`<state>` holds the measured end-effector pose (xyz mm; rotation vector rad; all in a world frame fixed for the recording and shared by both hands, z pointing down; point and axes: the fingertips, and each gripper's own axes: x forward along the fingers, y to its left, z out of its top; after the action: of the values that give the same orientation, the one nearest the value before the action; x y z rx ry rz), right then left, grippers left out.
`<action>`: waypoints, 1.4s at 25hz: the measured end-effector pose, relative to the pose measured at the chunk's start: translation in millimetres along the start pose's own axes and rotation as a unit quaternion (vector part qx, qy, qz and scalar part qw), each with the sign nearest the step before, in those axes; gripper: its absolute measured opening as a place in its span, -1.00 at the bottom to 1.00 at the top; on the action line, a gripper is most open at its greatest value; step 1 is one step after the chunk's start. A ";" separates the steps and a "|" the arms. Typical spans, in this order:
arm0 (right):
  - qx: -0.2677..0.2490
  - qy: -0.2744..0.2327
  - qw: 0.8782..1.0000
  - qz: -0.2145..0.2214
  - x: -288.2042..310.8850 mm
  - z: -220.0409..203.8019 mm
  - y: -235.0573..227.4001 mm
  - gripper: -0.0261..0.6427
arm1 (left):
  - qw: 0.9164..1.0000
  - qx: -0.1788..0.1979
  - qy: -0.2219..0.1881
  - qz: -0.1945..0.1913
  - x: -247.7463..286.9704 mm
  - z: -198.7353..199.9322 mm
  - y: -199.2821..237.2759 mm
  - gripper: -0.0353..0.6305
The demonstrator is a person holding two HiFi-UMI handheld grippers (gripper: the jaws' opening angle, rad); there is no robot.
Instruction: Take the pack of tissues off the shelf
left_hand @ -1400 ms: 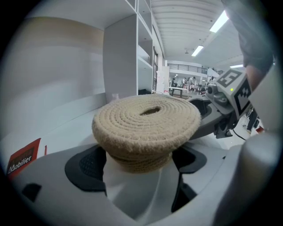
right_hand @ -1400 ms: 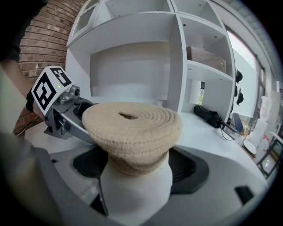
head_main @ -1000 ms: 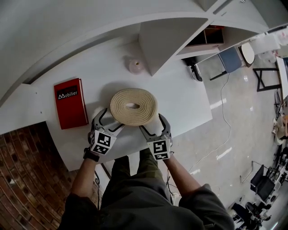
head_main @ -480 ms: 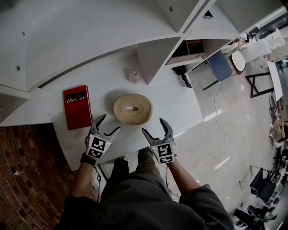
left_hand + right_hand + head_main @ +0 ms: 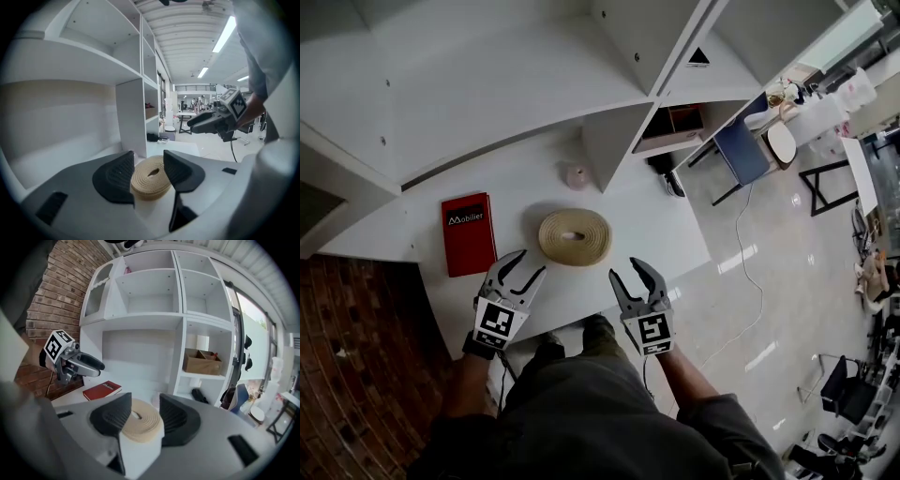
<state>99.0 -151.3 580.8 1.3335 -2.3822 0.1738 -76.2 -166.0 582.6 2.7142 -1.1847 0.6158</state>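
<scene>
A beige coiled roll (image 5: 574, 235) lies flat on the white shelf surface (image 5: 661, 220). Behind it, a small pinkish round object (image 5: 577, 176) sits against an upright white divider (image 5: 607, 142); I cannot tell what it is. My left gripper (image 5: 530, 266) hovers near the front edge, a little short of the roll on its left. On the other side, my right gripper (image 5: 627, 273) is held at the same distance. Both sets of jaws are closing, half apart, with nothing between them. In each gripper view the coiled roll (image 5: 150, 180) (image 5: 140, 423) shows beyond the gap, untouched.
A red book (image 5: 469, 232) lies flat left of the roll. White shelf compartments rise behind; one on the right holds a cardboard box (image 5: 201, 361). A brick wall (image 5: 366, 319) stands at the left. A blue chair (image 5: 741, 150) and a cable are on the floor to the right.
Both grippers have drawn back from the sides of the roll toward the front edge, and their jaws have narrowed. The roll stays where it lay.
</scene>
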 end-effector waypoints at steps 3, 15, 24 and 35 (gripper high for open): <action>-0.006 -0.013 1.000 -0.007 -12.9 18.1 -0.3 -0.52 | 1.000 -0.001 -0.021 0.010 -11.7 18.7 0.7 -0.40; 0.005 -0.043 0.999 -0.022 -44.3 53.5 -3.7 -0.92 | 0.998 -0.005 -0.066 0.024 -37.9 54.9 -3.4 -0.89; 0.018 -0.049 0.999 -0.011 -45.7 58.3 5.0 -0.93 | 0.998 0.023 -0.057 0.023 -42.8 55.0 -7.2 -0.89; 0.018 -0.050 0.999 -0.008 -44.6 54.9 4.8 -0.93 | 0.998 0.002 -0.063 0.024 -41.2 54.1 -7.2 -0.90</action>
<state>100.0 -129.9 513.2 1.4091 -2.4603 0.1495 -78.9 -147.5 516.9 2.7719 -1.2809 0.4598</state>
